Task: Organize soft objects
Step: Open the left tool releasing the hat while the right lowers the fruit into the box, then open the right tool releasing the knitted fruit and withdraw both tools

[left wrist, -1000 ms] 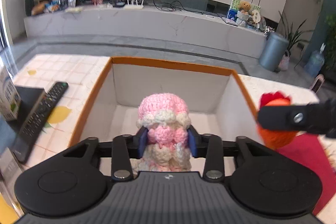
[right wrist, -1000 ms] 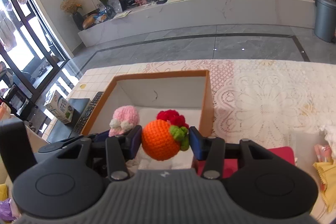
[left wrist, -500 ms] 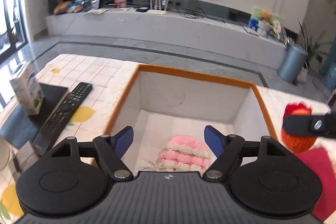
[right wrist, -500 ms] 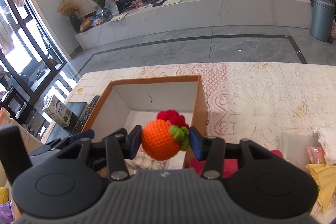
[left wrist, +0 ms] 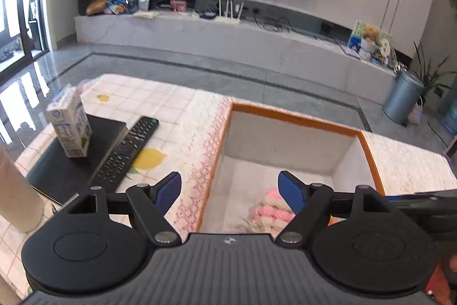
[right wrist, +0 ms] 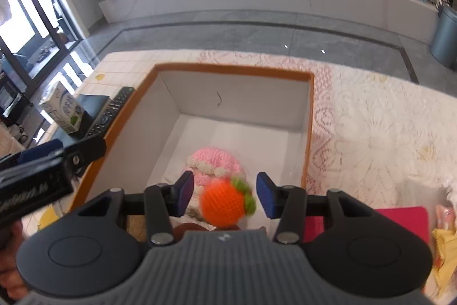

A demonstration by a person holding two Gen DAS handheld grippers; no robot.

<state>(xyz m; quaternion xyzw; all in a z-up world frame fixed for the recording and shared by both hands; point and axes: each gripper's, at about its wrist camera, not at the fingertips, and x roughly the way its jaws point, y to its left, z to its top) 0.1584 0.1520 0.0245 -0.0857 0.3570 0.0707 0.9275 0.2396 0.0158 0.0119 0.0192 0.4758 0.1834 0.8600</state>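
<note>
- The left gripper [left wrist: 231, 190] has let go of the pink crochet toy [left wrist: 267, 209]. Its blue-padded fingers [left wrist: 168, 189] stand wide open with nothing between them.
- The pink toy, gripped a second ago, now lies on the floor of the box [left wrist: 294, 119], near the front. The box is white inside with an orange rim and is open at the top.
- The left gripper has pulled up and toward the left. The view along its fingers now straddles the box's left wall.
- So one soft toy looks stowed, and the left hand is free for another.
- The right gripper [right wrist: 224, 193] has come in over the box and now hangs above the pink toy.
- An orange crochet toy [right wrist: 224, 202] with a green leaf sits between its half-spread fingers. It is blurred, and a gap shows beside the left finger, so I cannot tell whether it is still pinched.
- It is likely the next toy to go in.
- A remote [left wrist: 128, 150] and a carton [left wrist: 70, 127] sit on the worktop [right wrist: 371, 119] left of the box, apart from it.
</note>
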